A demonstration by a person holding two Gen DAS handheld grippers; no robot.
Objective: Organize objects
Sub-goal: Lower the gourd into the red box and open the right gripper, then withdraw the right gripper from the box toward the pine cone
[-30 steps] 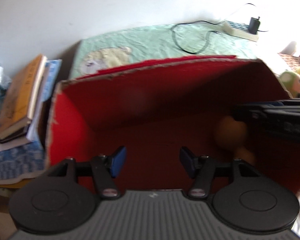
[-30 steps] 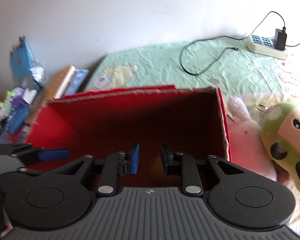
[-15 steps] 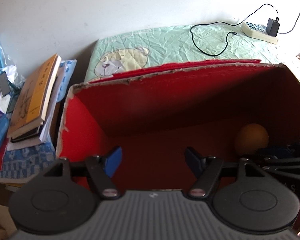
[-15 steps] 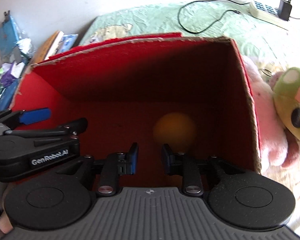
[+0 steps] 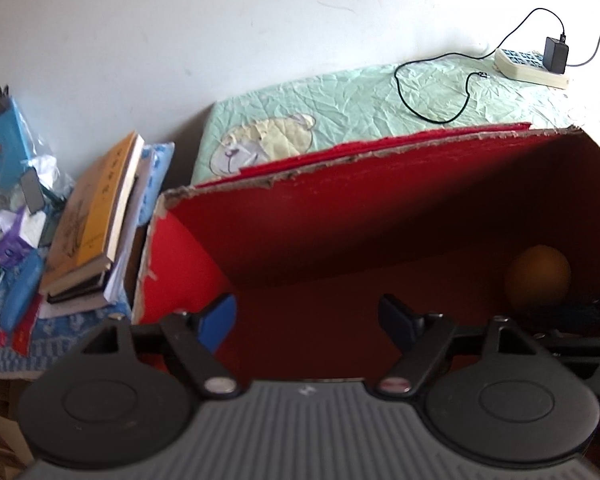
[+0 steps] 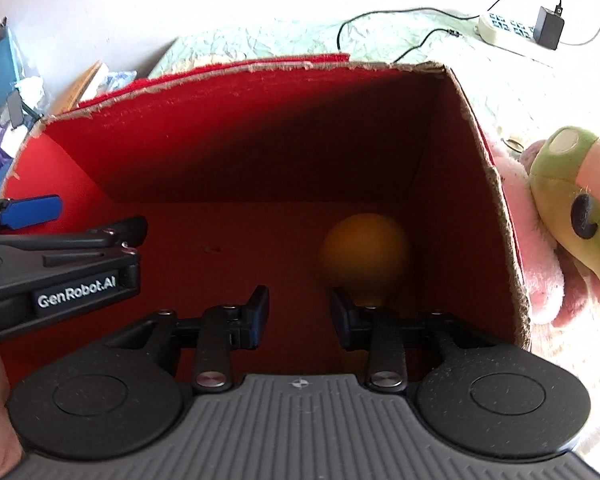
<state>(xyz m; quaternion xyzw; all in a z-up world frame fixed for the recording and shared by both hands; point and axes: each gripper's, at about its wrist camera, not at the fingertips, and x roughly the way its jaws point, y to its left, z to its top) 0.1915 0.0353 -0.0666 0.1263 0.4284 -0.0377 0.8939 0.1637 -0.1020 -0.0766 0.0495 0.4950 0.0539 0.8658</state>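
Note:
A red cardboard box (image 5: 340,216) (image 6: 228,136) stands open on a green sheet. An orange ball (image 6: 364,258) (image 5: 538,276) lies blurred on the box floor near the right wall. My right gripper (image 6: 299,312) hangs over the box, its jaws opening and nothing between them; the ball sits just beyond its right fingertip. My left gripper (image 5: 308,318) is over the left part of the box, jaws opening wide and empty. The left gripper's body (image 6: 60,272) shows at the left of the right wrist view.
A stack of books (image 5: 96,224) and a clutter of bags (image 5: 8,200) lie left of the box. Plush toys, pink (image 6: 532,240) and green (image 6: 580,208), press against the box's right wall. A power strip with charger (image 5: 536,62) and black cable lie on the sheet behind.
Both grippers' jaws have spread wider. The right gripper dropped lower into the box and the orange ball came into view, lying free ahead of its fingertips.

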